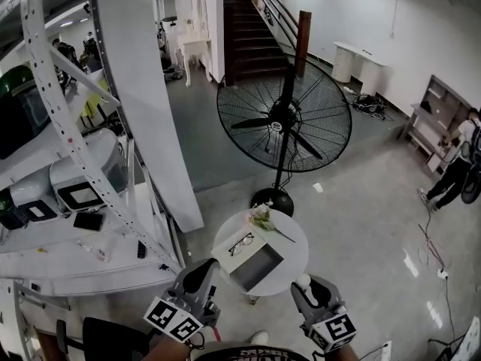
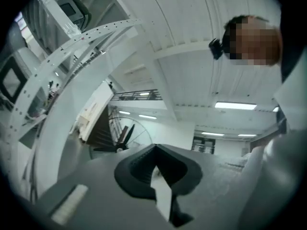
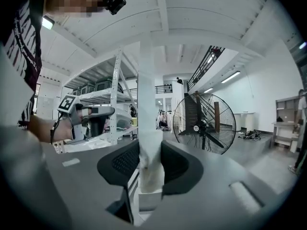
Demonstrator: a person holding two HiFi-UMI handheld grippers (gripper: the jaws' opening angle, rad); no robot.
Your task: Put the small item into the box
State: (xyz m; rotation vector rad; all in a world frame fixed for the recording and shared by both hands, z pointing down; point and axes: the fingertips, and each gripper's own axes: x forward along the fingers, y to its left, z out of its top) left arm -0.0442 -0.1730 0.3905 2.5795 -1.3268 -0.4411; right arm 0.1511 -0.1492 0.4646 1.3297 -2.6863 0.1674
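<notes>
A small white item (image 3: 149, 169) sits pinched between the pads of my right gripper (image 3: 149, 152). In the head view that gripper (image 1: 304, 286) hovers at the near right edge of the round white table (image 1: 297, 239), the white item showing at its tip. The open white box (image 1: 276, 260) lies on the table just left of it, with a pair of glasses (image 1: 240, 244) on its flat lid. My left gripper (image 1: 201, 271) is held at the table's near left edge. In its own view the left gripper (image 2: 154, 150) has its jaw tips touching and nothing between them.
A small flower sprig (image 1: 263, 216) lies at the table's far side. A big black pedestal fan (image 1: 284, 122) stands right behind the table. White metal shelving (image 1: 75, 201) with boxes fills the left. A person (image 1: 458, 164) stands far right. Stairs rise at the back.
</notes>
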